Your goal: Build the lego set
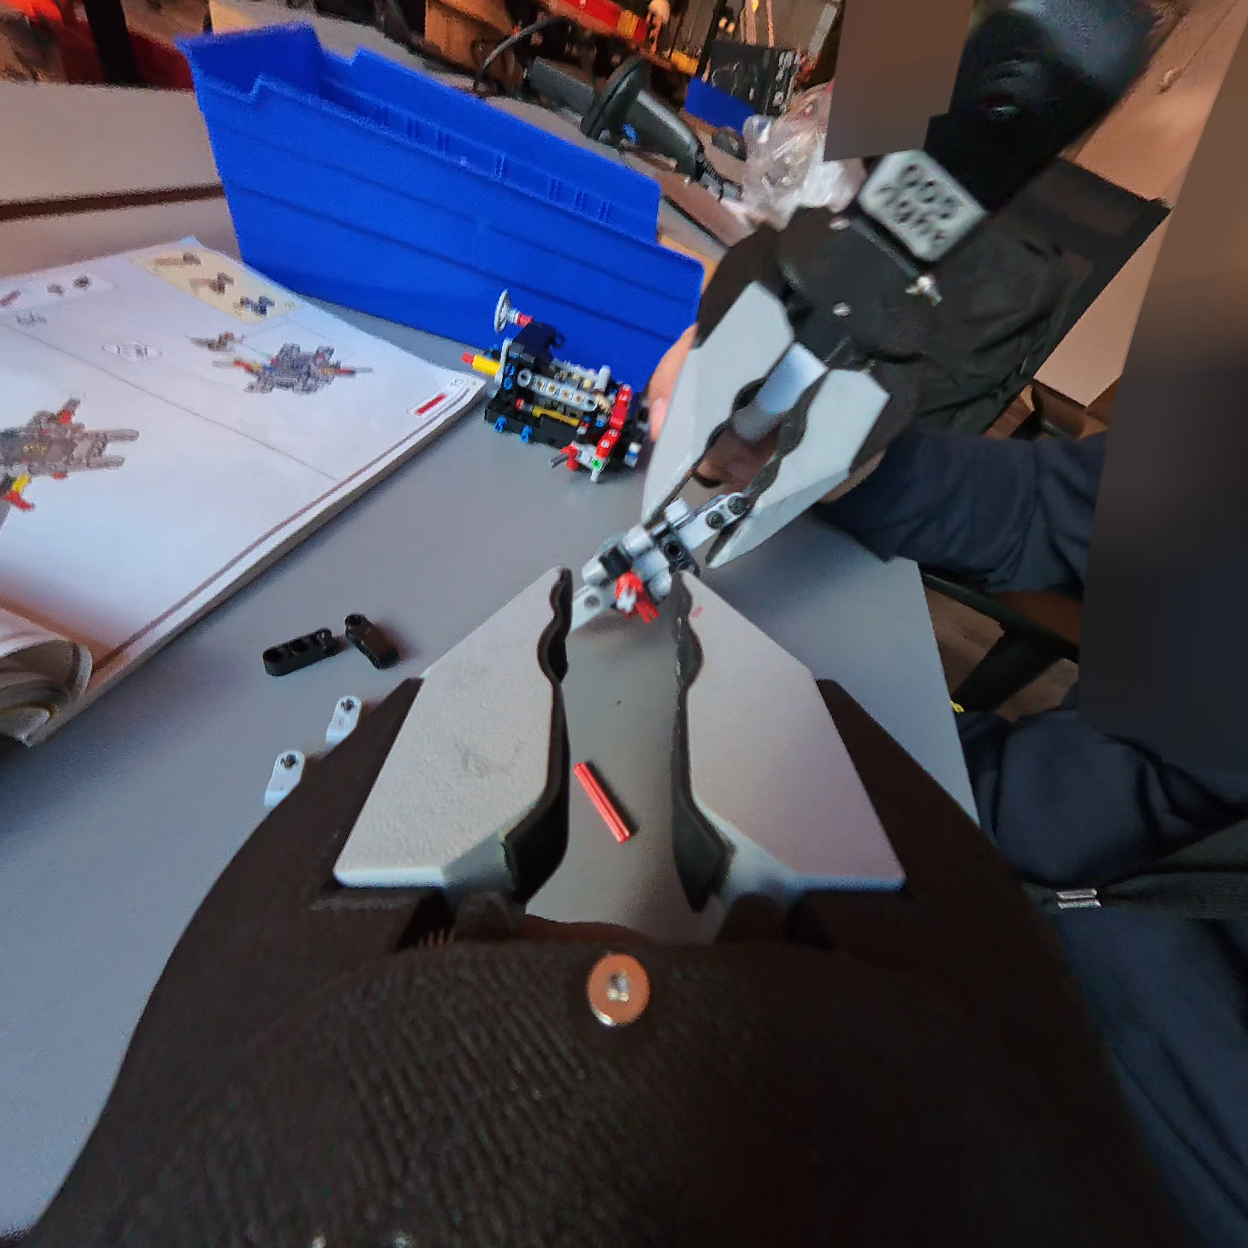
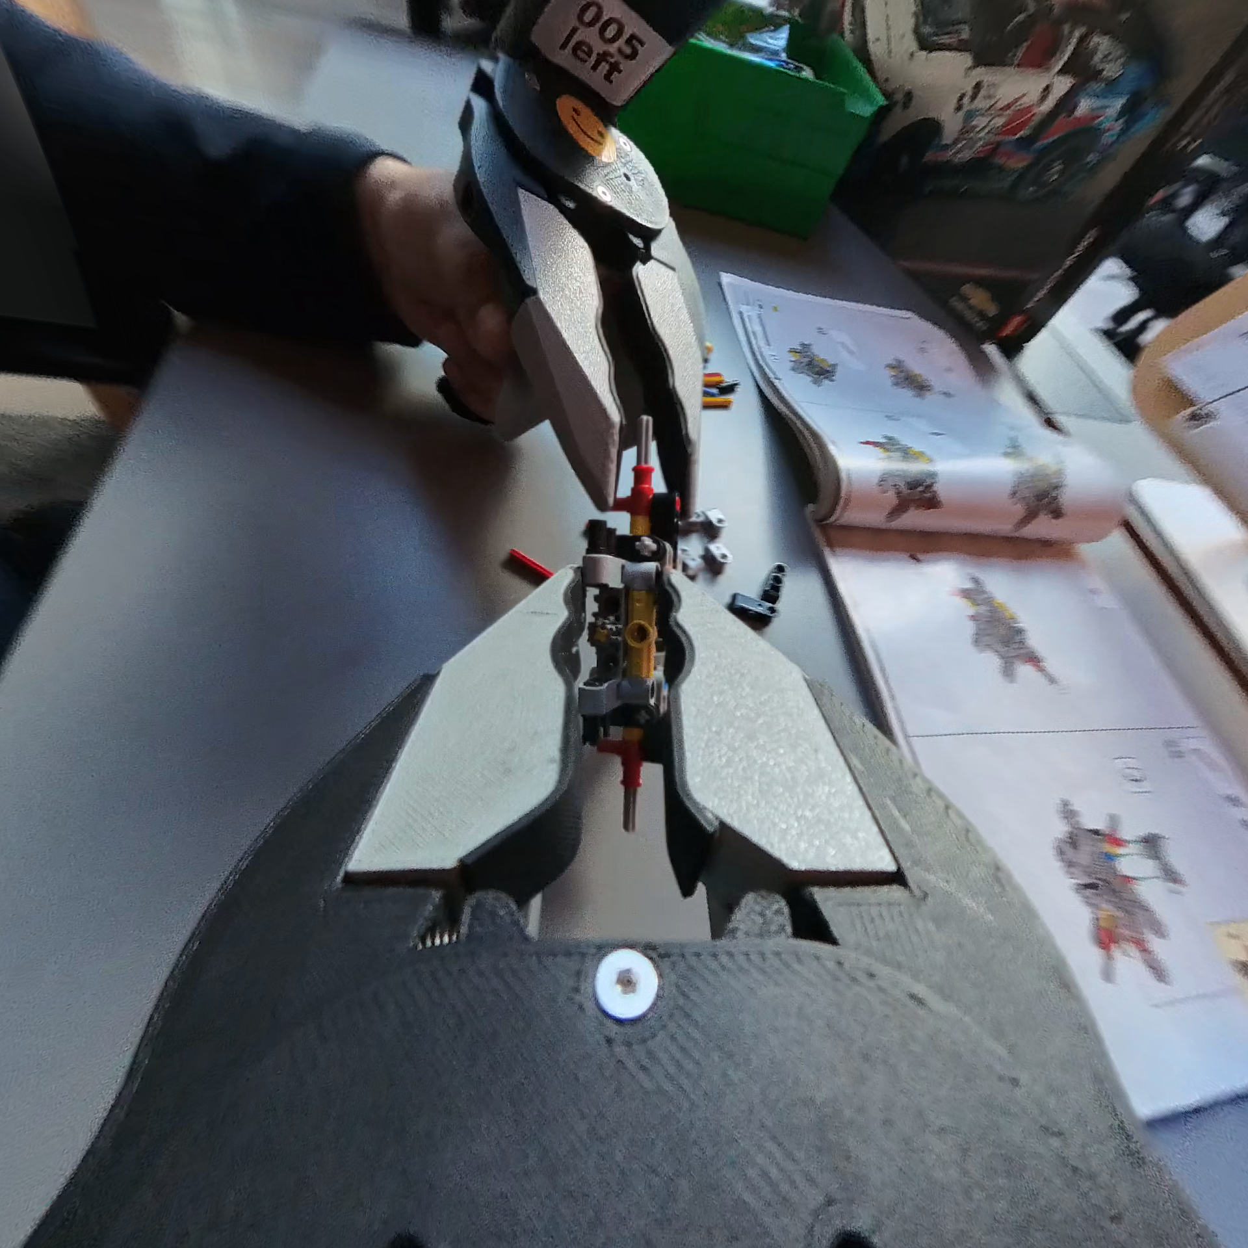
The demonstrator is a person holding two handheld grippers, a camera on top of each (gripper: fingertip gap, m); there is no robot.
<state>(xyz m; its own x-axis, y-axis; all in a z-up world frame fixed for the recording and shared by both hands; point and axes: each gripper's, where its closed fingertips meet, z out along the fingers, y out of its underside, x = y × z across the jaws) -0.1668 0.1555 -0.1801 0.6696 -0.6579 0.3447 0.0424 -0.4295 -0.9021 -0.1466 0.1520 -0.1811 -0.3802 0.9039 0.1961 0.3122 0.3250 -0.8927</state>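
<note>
A small brick assembly (image 2: 638,635) of yellow, grey, black and red parts hangs above the grey table (image 1: 439,540) between both grippers. My right gripper (image 2: 621,574) is shut on its middle, with both pads pressed against its sides. It also shows in the left wrist view (image 1: 695,533), coming in from the upper right. My left gripper (image 1: 621,581) is shut on the assembly's (image 1: 648,554) far end, where a red connector and a black part span the gap between its tips. The right wrist view shows it (image 2: 648,500) from the front. A person's hand holds each gripper.
A red axle (image 1: 601,800) lies on the table under my left fingers. Two black beams (image 1: 304,650) and two small grey connectors (image 1: 343,717) lie to the left. A larger brick model (image 1: 567,405) stands before a blue bin (image 1: 439,202). Open instruction booklets (image 1: 169,439) lie at the left. Only a small space, under 4 cm, lies between the two pairs of fingers.
</note>
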